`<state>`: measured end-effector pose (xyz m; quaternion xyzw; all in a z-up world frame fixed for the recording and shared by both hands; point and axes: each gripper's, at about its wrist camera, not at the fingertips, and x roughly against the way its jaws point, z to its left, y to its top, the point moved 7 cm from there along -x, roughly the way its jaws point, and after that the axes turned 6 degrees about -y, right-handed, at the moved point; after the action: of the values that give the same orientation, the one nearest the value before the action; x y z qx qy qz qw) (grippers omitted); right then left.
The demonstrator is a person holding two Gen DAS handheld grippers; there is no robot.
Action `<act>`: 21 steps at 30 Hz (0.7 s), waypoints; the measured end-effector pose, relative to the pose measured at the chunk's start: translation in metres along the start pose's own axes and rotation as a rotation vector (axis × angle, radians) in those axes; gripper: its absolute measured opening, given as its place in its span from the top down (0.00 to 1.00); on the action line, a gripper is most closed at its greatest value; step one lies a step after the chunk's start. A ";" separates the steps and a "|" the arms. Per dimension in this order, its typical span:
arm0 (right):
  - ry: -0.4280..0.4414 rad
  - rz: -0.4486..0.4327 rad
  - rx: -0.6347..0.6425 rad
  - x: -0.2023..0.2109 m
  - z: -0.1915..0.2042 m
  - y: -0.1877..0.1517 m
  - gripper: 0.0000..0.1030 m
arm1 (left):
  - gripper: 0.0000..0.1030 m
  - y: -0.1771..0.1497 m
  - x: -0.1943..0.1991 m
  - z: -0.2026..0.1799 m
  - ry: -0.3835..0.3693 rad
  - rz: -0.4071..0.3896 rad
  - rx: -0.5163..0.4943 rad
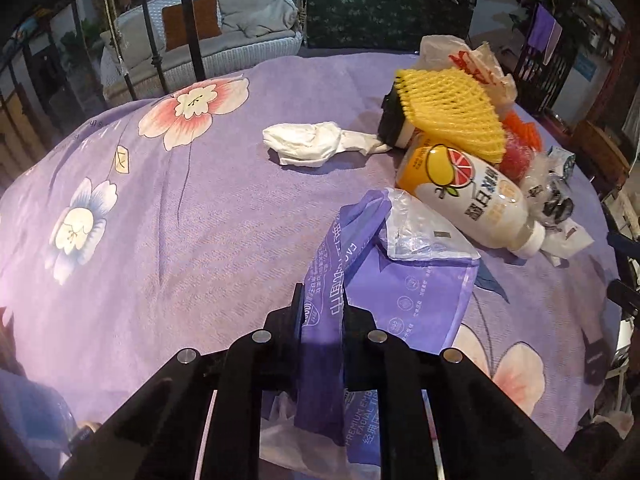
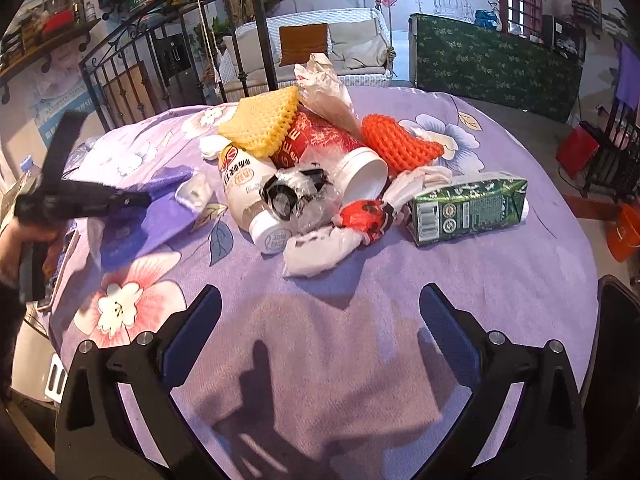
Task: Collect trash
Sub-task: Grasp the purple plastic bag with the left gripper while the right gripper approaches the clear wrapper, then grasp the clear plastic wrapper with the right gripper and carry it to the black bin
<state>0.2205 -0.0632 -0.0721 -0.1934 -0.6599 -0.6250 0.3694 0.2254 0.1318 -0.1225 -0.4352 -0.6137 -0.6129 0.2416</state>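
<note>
The left claw was clenched on a purple tissue wrapper, pinching it near the bench's near edge. The right claw was released, its jaws wide apart over bare cloth with nothing between them. Beyond lay the heap toward the bench's far side: a juice bottle, yellow foam net, red paper cup, orange net, green carton and a crumpled tissue. By my judgement collecting had hardly begun; nearly all the trash remained on the bench.
</note>
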 end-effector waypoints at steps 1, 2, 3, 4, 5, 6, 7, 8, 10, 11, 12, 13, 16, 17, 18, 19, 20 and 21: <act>0.002 -0.002 0.002 -0.002 0.000 0.003 0.06 | 0.87 -0.004 0.004 -0.005 -0.014 -0.008 0.009; 0.003 -0.007 0.008 -0.004 0.001 0.009 0.09 | 0.87 -0.009 0.008 -0.011 -0.025 -0.018 0.012; 0.005 -0.012 0.017 -0.006 0.003 0.013 0.09 | 0.87 -0.012 0.012 -0.016 -0.032 -0.029 0.013; 0.013 -0.019 0.035 -0.009 0.006 0.020 0.10 | 0.87 -0.017 0.017 -0.021 -0.037 -0.040 0.015; 0.020 -0.023 0.046 -0.011 0.008 0.024 0.12 | 0.87 -0.020 0.020 -0.024 -0.048 -0.051 0.023; 0.026 -0.025 0.056 -0.014 0.010 0.030 0.13 | 0.87 -0.022 0.023 -0.027 -0.064 -0.061 0.036; 0.036 -0.024 0.062 -0.017 0.013 0.035 0.13 | 0.87 -0.026 0.027 -0.032 -0.075 -0.070 0.046; 0.052 -0.023 0.064 -0.020 0.015 0.040 0.13 | 0.87 -0.027 0.029 -0.033 -0.079 -0.077 0.051; 0.071 -0.020 0.064 -0.029 0.019 0.048 0.14 | 0.87 -0.032 0.035 -0.038 -0.079 -0.095 0.063; 0.071 -0.019 0.068 -0.032 0.021 0.050 0.14 | 0.87 -0.035 0.037 -0.040 -0.087 -0.101 0.073; 0.067 -0.019 0.075 -0.037 0.022 0.053 0.14 | 0.87 -0.037 0.038 -0.041 -0.099 -0.105 0.090; 0.063 -0.021 0.087 -0.042 0.023 0.056 0.17 | 0.87 -0.041 0.041 -0.045 -0.107 -0.110 0.102; 0.034 -0.009 0.108 -0.061 0.024 0.060 0.26 | 0.87 -0.049 0.045 -0.052 -0.116 -0.126 0.121; 0.034 0.002 0.101 -0.067 0.022 0.060 0.35 | 0.87 -0.050 0.046 -0.054 -0.119 -0.131 0.130; 0.046 0.018 0.090 -0.072 0.021 0.059 0.38 | 0.87 -0.052 0.046 -0.055 -0.129 -0.135 0.141; 0.055 0.025 0.081 -0.074 0.020 0.058 0.44 | 0.87 -0.054 0.046 -0.057 -0.136 -0.139 0.151; 0.055 0.023 0.067 -0.075 0.018 0.057 0.46 | 0.87 -0.055 0.047 -0.058 -0.131 -0.144 0.152; 0.055 0.018 0.061 -0.074 0.017 0.057 0.46 | 0.87 -0.056 0.047 -0.060 -0.116 -0.149 0.147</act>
<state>0.3056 -0.0235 -0.0864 -0.1709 -0.6665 -0.6063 0.3987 0.1409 0.0928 -0.1059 -0.4042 -0.7006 -0.5563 0.1905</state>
